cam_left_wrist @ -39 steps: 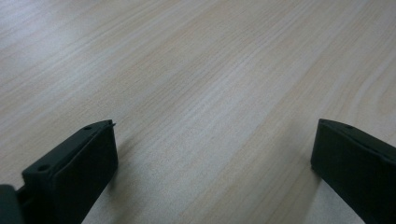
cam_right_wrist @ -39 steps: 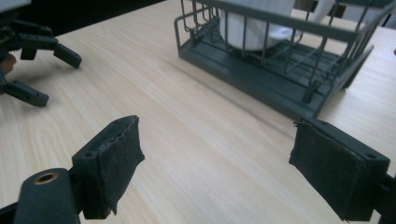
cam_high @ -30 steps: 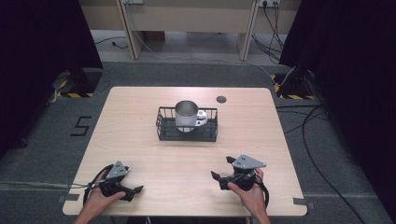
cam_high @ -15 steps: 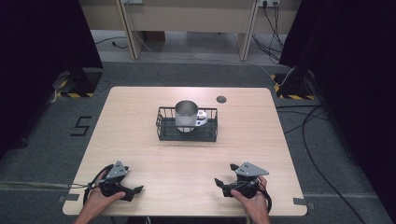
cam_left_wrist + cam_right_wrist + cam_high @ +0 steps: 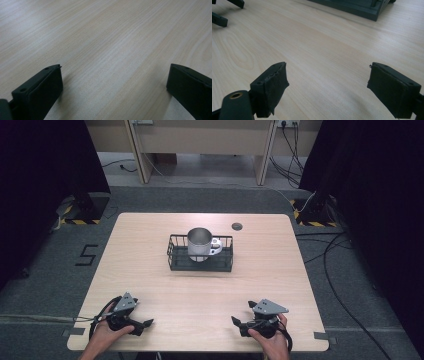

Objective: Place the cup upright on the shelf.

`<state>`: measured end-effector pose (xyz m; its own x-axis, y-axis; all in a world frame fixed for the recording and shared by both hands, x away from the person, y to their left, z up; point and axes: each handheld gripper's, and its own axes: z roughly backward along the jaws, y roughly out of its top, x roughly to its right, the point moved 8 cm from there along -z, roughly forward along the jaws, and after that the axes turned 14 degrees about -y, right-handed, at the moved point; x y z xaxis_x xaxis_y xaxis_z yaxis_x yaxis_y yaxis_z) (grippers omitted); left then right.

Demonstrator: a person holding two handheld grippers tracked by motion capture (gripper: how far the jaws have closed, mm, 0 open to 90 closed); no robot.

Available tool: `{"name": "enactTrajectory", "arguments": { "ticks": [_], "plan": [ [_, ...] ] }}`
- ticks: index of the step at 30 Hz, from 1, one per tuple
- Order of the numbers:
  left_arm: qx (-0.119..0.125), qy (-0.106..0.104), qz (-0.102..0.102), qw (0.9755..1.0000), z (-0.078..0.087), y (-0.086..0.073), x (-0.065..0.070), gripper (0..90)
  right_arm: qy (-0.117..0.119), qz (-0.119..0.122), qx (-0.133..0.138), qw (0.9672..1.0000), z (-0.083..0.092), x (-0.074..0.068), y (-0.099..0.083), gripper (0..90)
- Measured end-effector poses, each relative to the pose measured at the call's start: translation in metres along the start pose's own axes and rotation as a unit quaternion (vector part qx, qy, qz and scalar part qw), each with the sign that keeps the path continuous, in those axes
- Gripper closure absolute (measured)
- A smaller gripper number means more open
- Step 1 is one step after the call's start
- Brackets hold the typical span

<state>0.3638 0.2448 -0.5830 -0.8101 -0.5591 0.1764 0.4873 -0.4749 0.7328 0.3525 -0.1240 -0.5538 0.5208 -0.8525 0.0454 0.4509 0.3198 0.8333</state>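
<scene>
Floor writing: "5" (image 5: 88, 255) at your 9 o'clock.
Your left gripper (image 5: 113, 87): released, empty.
Your right gripper (image 5: 327, 85): released, empty.
Basket (image 5: 200, 265): mug (image 5: 200, 244) partly hidden.

Pale wood-grain table (image 5: 150, 270); black wire basket (image 5: 200, 264); shiny silver mug (image 5: 199, 244); grey carpet (image 5: 50, 270)

The high view looks forward and down over the whole bench (image 5: 150, 270). Each tool's camera skims the bench (image 5: 105, 50) closely; the right one shares the basket (image 5: 359, 8).
</scene>
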Motion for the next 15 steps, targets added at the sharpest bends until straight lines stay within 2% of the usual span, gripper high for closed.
{"name": "enactTrajectory", "arguments": {
  "ticks": [15],
  "plan": [
    [-0.001, 0.000, 0.000, 1.0000, 0.000, 0.000, 0.000, 0.0, -0.015, -0.010, -0.007, 0.9998, 0.013, 0.005, -0.013, 15.4]
  ]
}}
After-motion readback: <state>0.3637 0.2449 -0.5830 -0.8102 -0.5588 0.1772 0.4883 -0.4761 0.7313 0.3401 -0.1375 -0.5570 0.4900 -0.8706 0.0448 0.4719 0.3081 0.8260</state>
